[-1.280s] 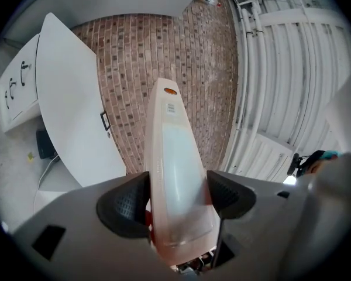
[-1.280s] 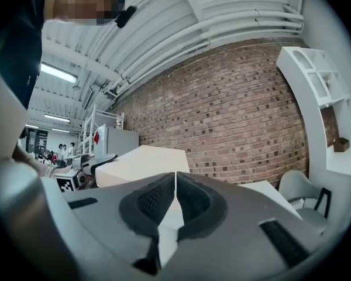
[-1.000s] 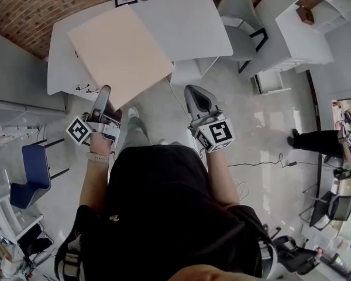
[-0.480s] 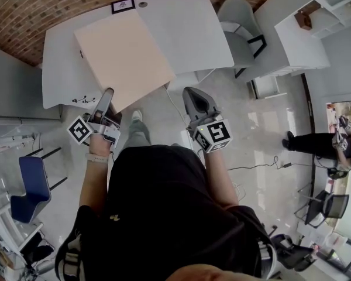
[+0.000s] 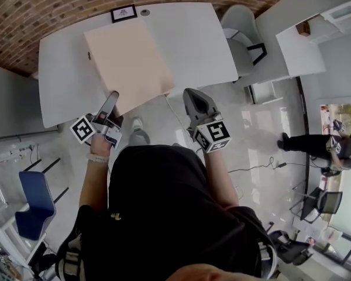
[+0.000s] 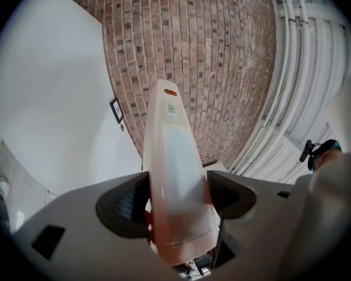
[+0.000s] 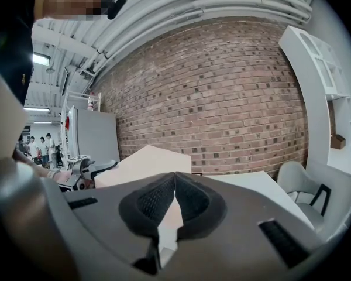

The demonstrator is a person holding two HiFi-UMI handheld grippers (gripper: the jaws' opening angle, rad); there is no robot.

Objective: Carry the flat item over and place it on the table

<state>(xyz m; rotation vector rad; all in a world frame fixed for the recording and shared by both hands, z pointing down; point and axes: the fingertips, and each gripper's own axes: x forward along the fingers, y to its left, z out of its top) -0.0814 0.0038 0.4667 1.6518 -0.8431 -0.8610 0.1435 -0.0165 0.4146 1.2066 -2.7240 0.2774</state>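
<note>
Board [image 5: 128, 63]: tan, flat, over the white table [image 5: 205, 45] (near corner past its edge)
Left gripper [image 5: 112, 100]: clamped on the board's near corner
Right gripper [image 5: 193, 96]: jaws together, empty
Change: board farther over the table

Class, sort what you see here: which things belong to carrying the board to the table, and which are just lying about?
In the job: flat board; left gripper, shut on its edge; right gripper, shut and empty; white table.
Lying about: small frame on the table; grey chair; blue chair; white shelf.
</note>
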